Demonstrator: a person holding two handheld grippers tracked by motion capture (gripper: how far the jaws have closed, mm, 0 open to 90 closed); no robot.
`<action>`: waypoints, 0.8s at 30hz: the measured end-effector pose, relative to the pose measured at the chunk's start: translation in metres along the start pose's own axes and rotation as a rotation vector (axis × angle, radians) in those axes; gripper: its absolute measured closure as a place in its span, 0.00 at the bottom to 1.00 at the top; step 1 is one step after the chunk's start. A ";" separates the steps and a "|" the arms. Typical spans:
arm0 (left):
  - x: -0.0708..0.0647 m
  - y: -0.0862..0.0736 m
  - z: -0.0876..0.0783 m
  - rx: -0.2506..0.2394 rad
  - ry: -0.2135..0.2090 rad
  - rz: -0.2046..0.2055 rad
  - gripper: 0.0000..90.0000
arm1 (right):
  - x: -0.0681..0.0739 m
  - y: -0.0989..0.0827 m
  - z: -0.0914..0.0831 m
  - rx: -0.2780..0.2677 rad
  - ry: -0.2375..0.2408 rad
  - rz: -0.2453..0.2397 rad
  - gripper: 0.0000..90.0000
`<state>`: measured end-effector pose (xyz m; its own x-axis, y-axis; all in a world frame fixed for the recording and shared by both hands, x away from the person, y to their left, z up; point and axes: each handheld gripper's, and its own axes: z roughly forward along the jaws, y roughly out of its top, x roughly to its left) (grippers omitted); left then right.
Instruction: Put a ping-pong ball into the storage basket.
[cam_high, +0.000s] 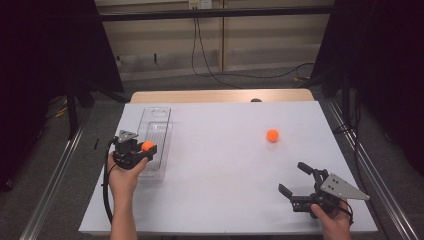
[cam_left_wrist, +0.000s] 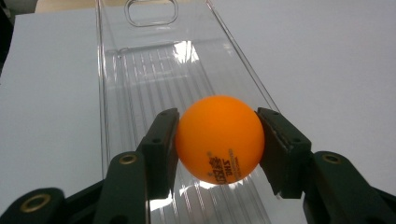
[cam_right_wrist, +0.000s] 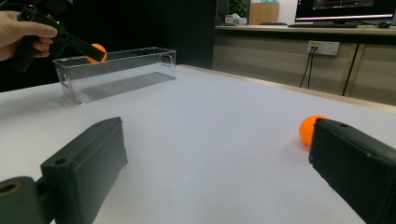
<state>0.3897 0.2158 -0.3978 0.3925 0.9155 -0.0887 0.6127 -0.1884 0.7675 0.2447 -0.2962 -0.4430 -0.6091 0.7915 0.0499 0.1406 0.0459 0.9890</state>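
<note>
one orange ball (cam_left_wrist: 218, 139) clamped between left gripper (cam_left_wrist: 217, 140) fingers (cam_left_wrist: 161, 140), over clear tray (cam_left_wrist: 140, 79)

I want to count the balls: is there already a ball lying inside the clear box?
No, the clear box has a bare floor; the orange ball is clamped above it.

A small, glossy orange plastic ball (cam_left_wrist: 218, 139) with dark print hangs over the clear, ribbed plastic bin (cam_left_wrist: 140, 70), above its near end.
</note>
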 end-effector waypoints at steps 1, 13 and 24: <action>0.000 0.000 0.000 0.002 0.002 -0.001 0.57 | 0.000 0.000 0.000 0.001 0.000 -0.002 0.04; 0.003 -0.003 0.002 0.008 0.007 -0.002 0.57 | 0.000 0.000 0.000 0.002 -0.001 -0.002 0.04; 0.002 -0.002 0.002 -0.010 0.023 -0.003 0.44 | 0.000 0.000 0.000 0.003 0.000 -0.002 0.04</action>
<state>0.3902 0.2174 -0.4008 0.3748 0.9240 -0.0760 0.6069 -0.1826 0.7735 0.2449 -0.2960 -0.4433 -0.6091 0.7917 0.0475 0.1413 0.0495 0.9887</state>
